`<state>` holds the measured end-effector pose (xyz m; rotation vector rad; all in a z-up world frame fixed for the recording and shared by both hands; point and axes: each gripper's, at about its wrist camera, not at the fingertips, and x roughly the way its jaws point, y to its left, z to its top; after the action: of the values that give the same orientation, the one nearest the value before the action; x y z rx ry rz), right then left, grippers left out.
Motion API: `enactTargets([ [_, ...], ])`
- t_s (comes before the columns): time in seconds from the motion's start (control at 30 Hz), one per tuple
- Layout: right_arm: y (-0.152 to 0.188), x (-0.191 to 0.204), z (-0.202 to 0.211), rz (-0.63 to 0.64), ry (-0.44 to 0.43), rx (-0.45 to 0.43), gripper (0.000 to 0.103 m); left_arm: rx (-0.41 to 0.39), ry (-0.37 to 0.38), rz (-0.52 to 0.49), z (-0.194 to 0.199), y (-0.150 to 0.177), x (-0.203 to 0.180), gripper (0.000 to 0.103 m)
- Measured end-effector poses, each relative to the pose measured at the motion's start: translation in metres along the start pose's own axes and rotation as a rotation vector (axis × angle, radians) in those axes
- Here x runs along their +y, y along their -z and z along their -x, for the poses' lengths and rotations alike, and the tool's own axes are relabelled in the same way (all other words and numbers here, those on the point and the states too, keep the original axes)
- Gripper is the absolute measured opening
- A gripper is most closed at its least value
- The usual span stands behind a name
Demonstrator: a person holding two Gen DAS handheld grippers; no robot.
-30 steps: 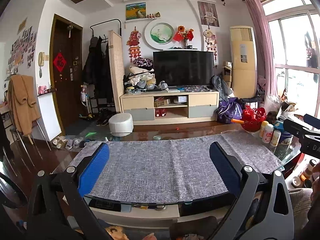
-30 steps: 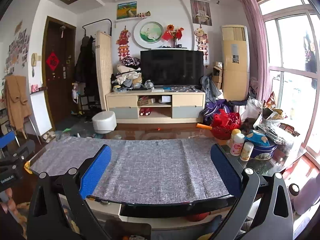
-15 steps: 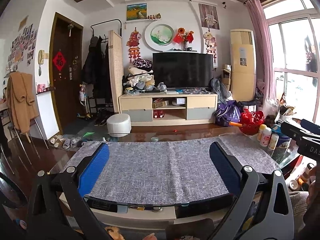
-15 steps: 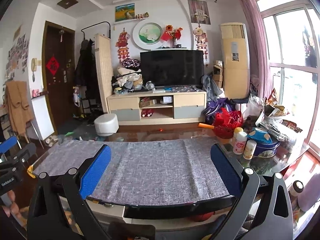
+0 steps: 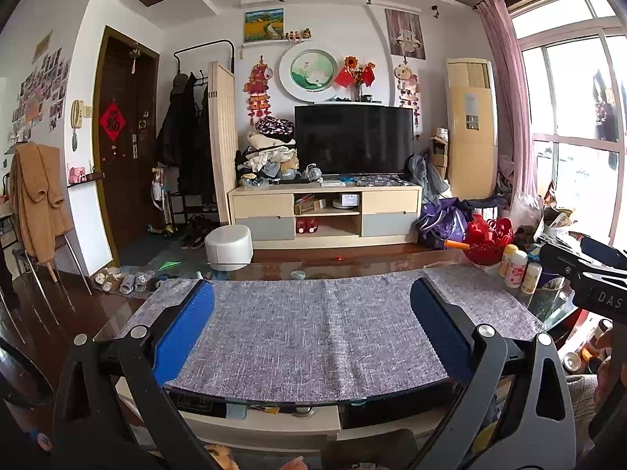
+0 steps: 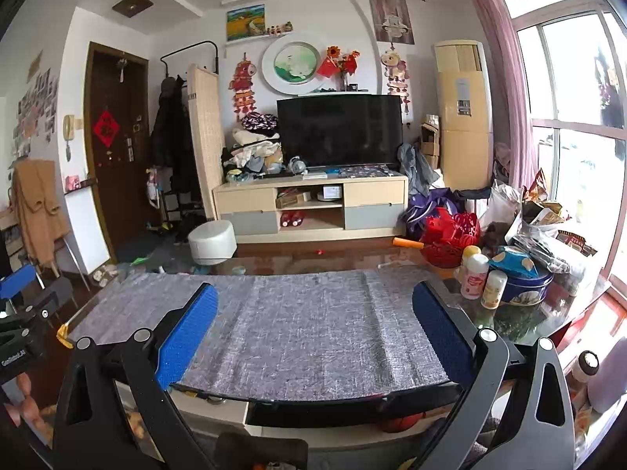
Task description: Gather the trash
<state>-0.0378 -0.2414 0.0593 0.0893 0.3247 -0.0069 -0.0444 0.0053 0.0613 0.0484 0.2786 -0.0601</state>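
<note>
Currently, left gripper [image 5: 311,313]: jaws apart, empty.
Right gripper [image 6: 313,315]: jaws apart, empty.
Trash: none distinguishable on grey cloth [image 6: 305,313]; wrappers [image 6: 548,215] far right.
Risk: reaching rightward could topple bottles [image 6: 476,274].

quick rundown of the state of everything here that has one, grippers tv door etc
left gripper: open, holding nothing, above the grey cloth
right gripper: open, holding nothing
grey cloth: spread flat on the table, nothing lying on it
tv: off, screen dark
door: closed
blue tin: lid on
three small bottles: upright, caps on
</note>
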Motion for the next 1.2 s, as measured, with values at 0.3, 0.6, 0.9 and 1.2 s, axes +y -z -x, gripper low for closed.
enactTargets([
  [0.3, 0.0007, 0.0015, -0.0003, 0.003, -0.011, 0.005, 0.100, 0.000, 0.004, -0.004, 0.0002, -0.0001, -0.0018, 0.095],
  [0.6, 0.0017, 0.0015, -0.0009, 0.005, -0.016, 0.007, 0.100, 0.005, 0.008, -0.008, 0.0003, -0.0012, -0.0024, 0.095],
  [0.9, 0.0020, 0.0015, -0.0017, 0.005, -0.016, 0.009, 0.100, 0.001, 0.007, -0.004, 0.0014, -0.0041, -0.0026, 0.095],
  [1.2, 0.0026, -0.0004, -0.0024, 0.002, -0.021, 0.012, 0.100, 0.002, 0.006, -0.003, 0.0016, -0.0037, -0.0033, 0.095],
])
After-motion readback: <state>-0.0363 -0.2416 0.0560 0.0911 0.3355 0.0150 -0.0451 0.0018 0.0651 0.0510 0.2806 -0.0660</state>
